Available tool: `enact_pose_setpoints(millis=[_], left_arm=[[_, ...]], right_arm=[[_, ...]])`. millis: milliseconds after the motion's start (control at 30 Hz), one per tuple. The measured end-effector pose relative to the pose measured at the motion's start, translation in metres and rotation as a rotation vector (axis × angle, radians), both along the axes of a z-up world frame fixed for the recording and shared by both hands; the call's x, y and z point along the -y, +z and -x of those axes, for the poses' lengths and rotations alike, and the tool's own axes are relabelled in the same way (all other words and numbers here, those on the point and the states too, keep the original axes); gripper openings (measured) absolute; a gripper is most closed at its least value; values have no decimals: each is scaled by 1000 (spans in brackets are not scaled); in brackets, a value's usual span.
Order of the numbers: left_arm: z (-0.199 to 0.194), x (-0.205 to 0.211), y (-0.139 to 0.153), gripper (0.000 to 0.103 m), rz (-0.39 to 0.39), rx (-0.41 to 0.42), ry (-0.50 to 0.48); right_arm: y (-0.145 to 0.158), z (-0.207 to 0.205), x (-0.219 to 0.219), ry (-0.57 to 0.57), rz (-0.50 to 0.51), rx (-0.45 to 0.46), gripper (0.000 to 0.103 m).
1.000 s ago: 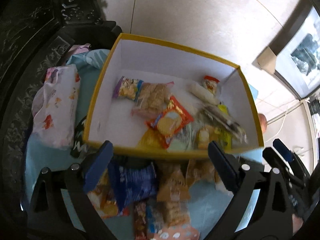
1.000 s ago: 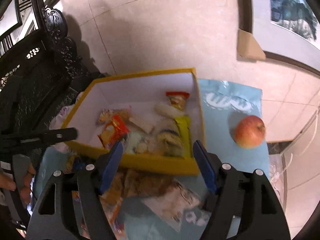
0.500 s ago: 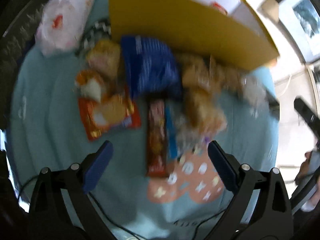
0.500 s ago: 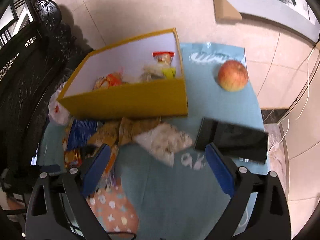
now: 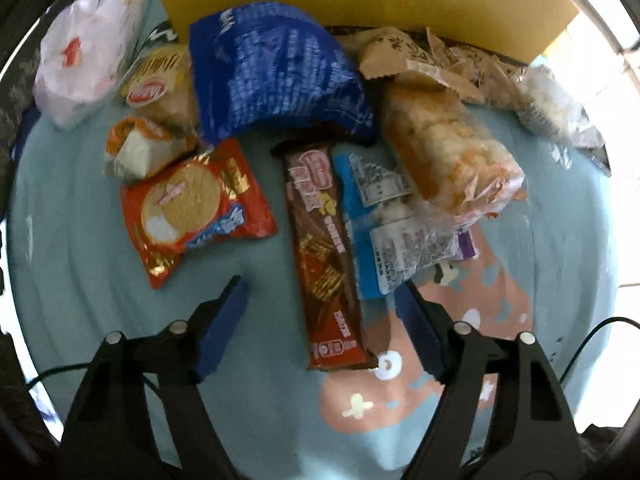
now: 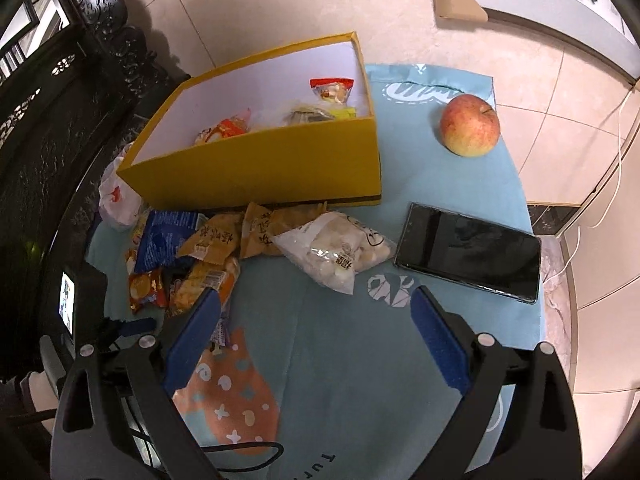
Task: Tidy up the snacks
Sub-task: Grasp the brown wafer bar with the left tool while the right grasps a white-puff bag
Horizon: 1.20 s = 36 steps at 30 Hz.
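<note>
A pile of snack packets lies on the light blue cloth (image 5: 80, 280) in front of the yellow box (image 6: 280, 168). My left gripper (image 5: 320, 300) points straight down over the pile and its jaws are closing. The lower end of a brown chocolate bar (image 5: 324, 256) lies between them, with a gap still showing at the left pad. Around the bar lie a red biscuit packet (image 5: 192, 208), a blue packet (image 5: 272, 68) and a clear bread pack (image 5: 444, 152). My right gripper (image 6: 316, 300) stands open above bare cloth, short of a white candy bag (image 6: 340, 252). Several packets lie inside the box.
An apple (image 6: 470, 124) and a black phone (image 6: 468, 252) lie on the cloth to the right of the box. A white plastic bag (image 5: 88, 40) sits at the box's left corner. Dark carved furniture (image 6: 60, 140) stands along the left, and a cable (image 6: 240, 450) crosses the near cloth.
My left gripper dropped from above the box onto the pile and its jaws narrowed around the chocolate bar. My right gripper drew back from the box and opened wider.
</note>
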<state>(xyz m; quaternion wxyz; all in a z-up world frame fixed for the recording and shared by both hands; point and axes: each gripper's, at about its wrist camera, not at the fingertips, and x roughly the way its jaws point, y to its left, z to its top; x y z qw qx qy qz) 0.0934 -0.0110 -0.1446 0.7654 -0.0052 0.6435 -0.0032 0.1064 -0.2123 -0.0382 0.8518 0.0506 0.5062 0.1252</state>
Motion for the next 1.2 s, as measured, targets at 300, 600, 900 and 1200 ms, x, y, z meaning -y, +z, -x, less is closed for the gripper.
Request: enact_pose_setpoints(millis=[300, 600, 900, 1200], left_arm=[[-1, -32, 12, 24, 42, -13, 93], [7, -41, 15, 24, 106, -22, 128], [18, -52, 28, 24, 143, 28, 157], [32, -62, 62, 24, 190, 92, 165]], right_arm=[[-22, -20, -1, 4, 146, -15, 96], [-69, -55, -41, 202, 359, -16, 96], [-59, -55, -15, 158, 125, -107, 44], [-24, -18, 24, 98, -86, -113, 44]])
